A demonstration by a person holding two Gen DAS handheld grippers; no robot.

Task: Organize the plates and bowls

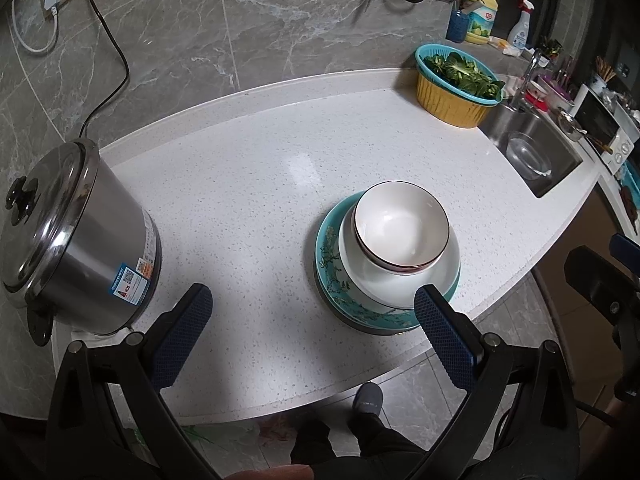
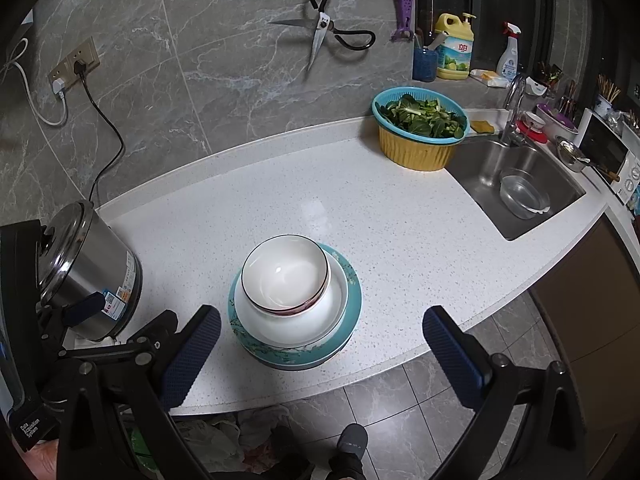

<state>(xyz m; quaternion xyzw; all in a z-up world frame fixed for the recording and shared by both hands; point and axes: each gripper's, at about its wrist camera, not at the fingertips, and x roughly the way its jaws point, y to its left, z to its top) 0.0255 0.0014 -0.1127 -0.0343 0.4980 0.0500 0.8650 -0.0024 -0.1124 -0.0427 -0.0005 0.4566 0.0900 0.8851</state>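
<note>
A stack of dishes sits near the front edge of the white counter: a teal flowered plate (image 1: 332, 276) at the bottom, a white plate (image 1: 400, 292) on it, and a white bowl with a dark rim (image 1: 400, 226) on top. The stack shows in the right wrist view too: teal plate (image 2: 352, 296), white plate (image 2: 288, 324), bowl (image 2: 284, 276). My left gripper (image 1: 312, 300) is open and empty, just in front of and left of the stack. My right gripper (image 2: 320, 320) is open and empty, its fingers spread either side of the stack's front.
A steel lidded pot (image 1: 76, 236) stands at the left with its cord to the wall socket. A yellow-and-teal basket of greens (image 2: 420, 128) stands at the back right beside the sink (image 2: 520, 184), which holds a clear bowl. Scissors (image 2: 320, 32) hang on the wall.
</note>
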